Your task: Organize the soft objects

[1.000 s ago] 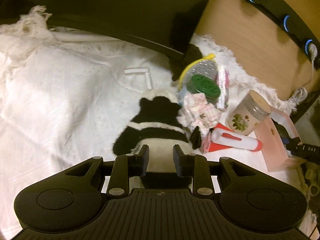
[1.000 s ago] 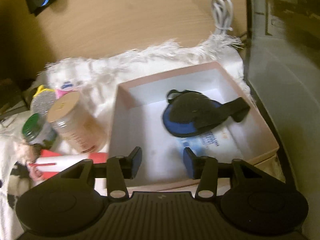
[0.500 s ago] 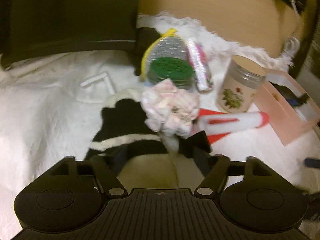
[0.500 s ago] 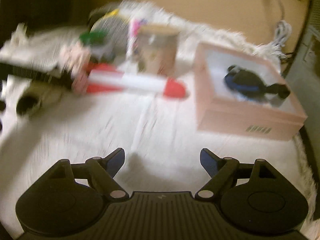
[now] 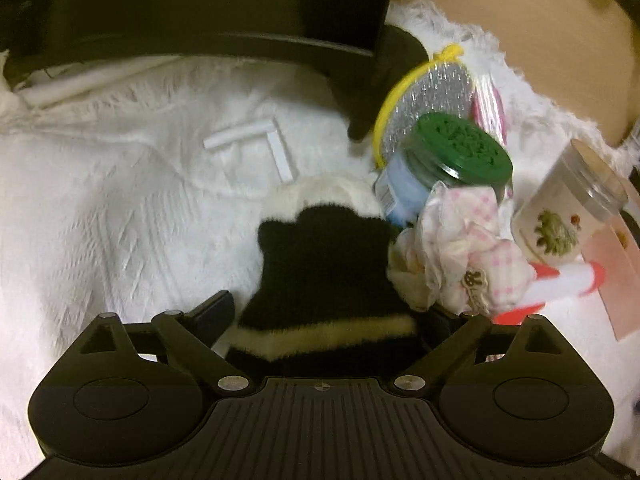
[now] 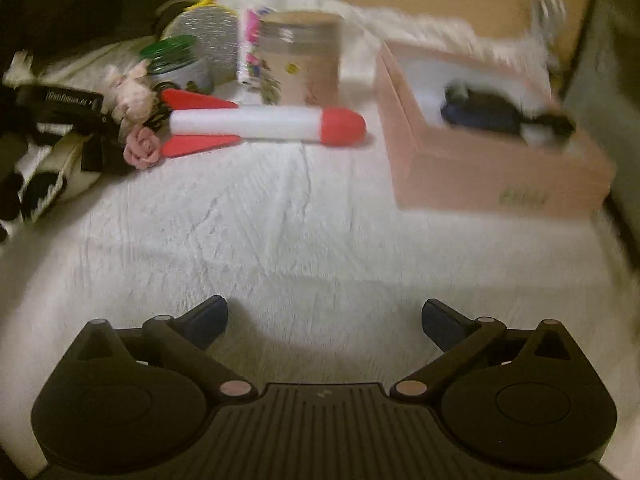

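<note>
Target object: a black-and-cream fuzzy plush toy (image 5: 324, 280) lies on the white textured cloth (image 5: 120, 220), directly ahead of the left gripper (image 5: 326, 320) and between its spread fingers.
Long axis: the plush runs away from the left gripper, roughly along its pointing line, so the fingers flank its near end crosswise.
Left gripper: its jaws have just been opening and stand wide; the plush is between them, with no pad seen pressing on it.
Right gripper: the right gripper (image 6: 324, 320) has also just been opening; its jaws are wide apart with only bare cloth between them.
Nearer hand: judged to be the left; the right gripper is well apart from the plush, which shows at the left edge of its view (image 6: 40, 184).
Destination: a pink open cardboard box (image 6: 500, 184), already holding a dark blue-and-black soft item (image 6: 492, 116), sits at the right.
Neighbours: a pink-checked frilly fabric bundle (image 5: 464, 256) touches the plush; a green-lidded jar (image 5: 448, 164) and a red-and-white foam rocket (image 6: 260, 124) are near.
Surface and room: the cloth covers a counter before a tan wooden panel (image 5: 520, 40); lighting is dim and warm.
</note>
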